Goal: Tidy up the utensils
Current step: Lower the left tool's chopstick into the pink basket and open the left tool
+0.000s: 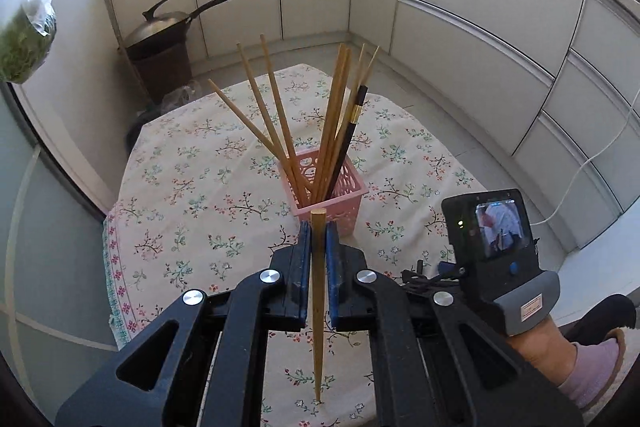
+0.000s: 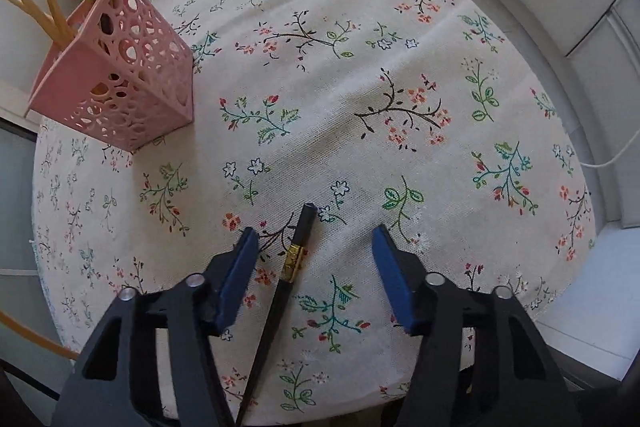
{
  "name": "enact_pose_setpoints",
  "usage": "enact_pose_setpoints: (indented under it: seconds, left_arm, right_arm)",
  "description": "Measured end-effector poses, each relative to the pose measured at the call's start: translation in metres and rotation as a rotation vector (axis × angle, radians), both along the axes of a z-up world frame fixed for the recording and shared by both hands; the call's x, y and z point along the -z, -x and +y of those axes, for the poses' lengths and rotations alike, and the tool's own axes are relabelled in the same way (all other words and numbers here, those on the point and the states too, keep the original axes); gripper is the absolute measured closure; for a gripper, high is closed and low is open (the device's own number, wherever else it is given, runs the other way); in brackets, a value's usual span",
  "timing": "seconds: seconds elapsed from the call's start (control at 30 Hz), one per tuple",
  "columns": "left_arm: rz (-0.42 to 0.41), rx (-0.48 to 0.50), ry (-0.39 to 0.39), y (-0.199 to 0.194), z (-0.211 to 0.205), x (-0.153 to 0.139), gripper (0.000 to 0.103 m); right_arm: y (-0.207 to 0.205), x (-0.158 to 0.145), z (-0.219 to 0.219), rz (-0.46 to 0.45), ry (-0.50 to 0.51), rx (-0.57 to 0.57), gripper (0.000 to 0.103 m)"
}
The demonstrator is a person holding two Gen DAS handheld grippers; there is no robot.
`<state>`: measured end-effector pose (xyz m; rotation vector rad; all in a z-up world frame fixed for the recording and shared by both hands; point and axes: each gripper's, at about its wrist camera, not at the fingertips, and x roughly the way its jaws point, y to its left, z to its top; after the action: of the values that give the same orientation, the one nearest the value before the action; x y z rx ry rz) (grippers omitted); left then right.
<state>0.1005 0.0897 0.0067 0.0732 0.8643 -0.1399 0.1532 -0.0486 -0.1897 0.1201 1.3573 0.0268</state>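
My left gripper (image 1: 318, 241) is shut on a wooden chopstick (image 1: 318, 307), held upright with its thin tip touching the tablecloth, just in front of the pink perforated holder (image 1: 344, 193). The holder carries several wooden chopsticks (image 1: 276, 123) and one black chopstick (image 1: 348, 143). My right gripper (image 2: 312, 247) is open over a black chopstick with a gold band (image 2: 290, 267) that lies flat on the cloth between the fingers, untouched. The holder (image 2: 120, 91) stands at the upper left in the right wrist view.
A floral tablecloth (image 1: 192, 187) covers the small round table (image 2: 400, 87). The right gripper's body with its screen (image 1: 496, 227) is at the table's right edge. A wok on a stand (image 1: 164, 39) and white cabinets (image 1: 480, 27) surround the table.
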Motion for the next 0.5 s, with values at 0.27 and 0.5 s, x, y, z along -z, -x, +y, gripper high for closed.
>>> enact_pose_setpoints:
  seconds: [0.27, 0.5]
  left_arm:
    - [-0.013, -0.019, 0.044, -0.001, 0.012, -0.005, 0.096]
    - [-0.066, -0.035, 0.093, 0.007, 0.021, -0.02, 0.096]
  right_arm:
    - [0.004, -0.011, -0.006, -0.066, -0.116, 0.059, 0.094]
    - [0.033, -0.075, -0.038, -0.252, -0.234, 0.054, 0.096]
